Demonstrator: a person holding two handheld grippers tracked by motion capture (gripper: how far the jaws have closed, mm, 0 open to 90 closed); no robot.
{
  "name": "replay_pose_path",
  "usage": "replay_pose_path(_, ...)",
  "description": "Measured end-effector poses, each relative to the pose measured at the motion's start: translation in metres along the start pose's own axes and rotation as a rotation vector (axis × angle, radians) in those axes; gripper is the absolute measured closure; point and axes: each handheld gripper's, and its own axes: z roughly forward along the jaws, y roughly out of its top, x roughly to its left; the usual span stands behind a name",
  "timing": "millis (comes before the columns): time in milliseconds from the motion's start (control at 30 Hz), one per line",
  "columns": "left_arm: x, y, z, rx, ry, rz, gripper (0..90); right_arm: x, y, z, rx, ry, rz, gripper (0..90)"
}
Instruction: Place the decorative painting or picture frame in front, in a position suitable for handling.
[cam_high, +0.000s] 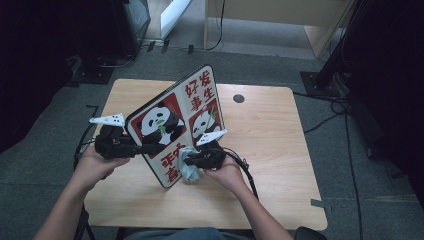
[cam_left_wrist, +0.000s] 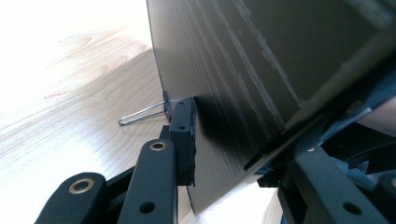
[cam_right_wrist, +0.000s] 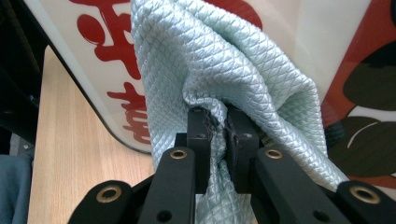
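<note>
on the table (cam_high: 270, 140), left tool (cam_high: 142, 148) clamps the panda board (cam_high: 175, 120); right tool (cam_right_wrist: 218, 135) pinches a cloth (cam_right_wrist: 210, 60) against it.

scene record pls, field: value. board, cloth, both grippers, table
board: panda picture board with red characters, propped tilted on the table, printed face toward the person
cloth: pale green quilted cloth, bunched, pressed against the board's printed face low down
left gripper: clamped on the board's edge, dark back side in its view
right gripper: shut on the cloth
table: light wood table
other: thin wire clip behind the board
</note>
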Motion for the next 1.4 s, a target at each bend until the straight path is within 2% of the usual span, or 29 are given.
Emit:
replay_pose_path(367,0.0,0.0,0.0,0.002,-0.003,-0.001,67.0,-0.002,-0.001,0.0,0.001,0.011,0.012,82.4)
replay_pose_path(567,0.0,0.0,0.0,0.0,-0.003,0.002,66.7,-0.002,0.0,-0.001,0.026,0.021,0.043,82.3)
replay_pose_path(767,0.0,0.0,0.0,0.003,-0.007,-0.003,66.7,0.0,0.009,-0.012,-0.02,0.032,0.037,82.4)
replay_pose_path(933,0.0,0.0,0.0,0.002,-0.006,-0.007,66.8,0.006,0.029,-0.032,-0.09,0.023,0.003,82.4)
replay_pose_path(1167,-0.001,0.0,0.0,0.0,0.004,-0.007,67.0,0.018,0.07,-0.055,-0.122,0.025,-0.056,82.6)
replay_pose_path(1400,-0.001,0.0,0.0,0.001,0.005,-0.005,67.1,0.027,0.116,-0.074,-0.176,0.084,-0.104,82.6)
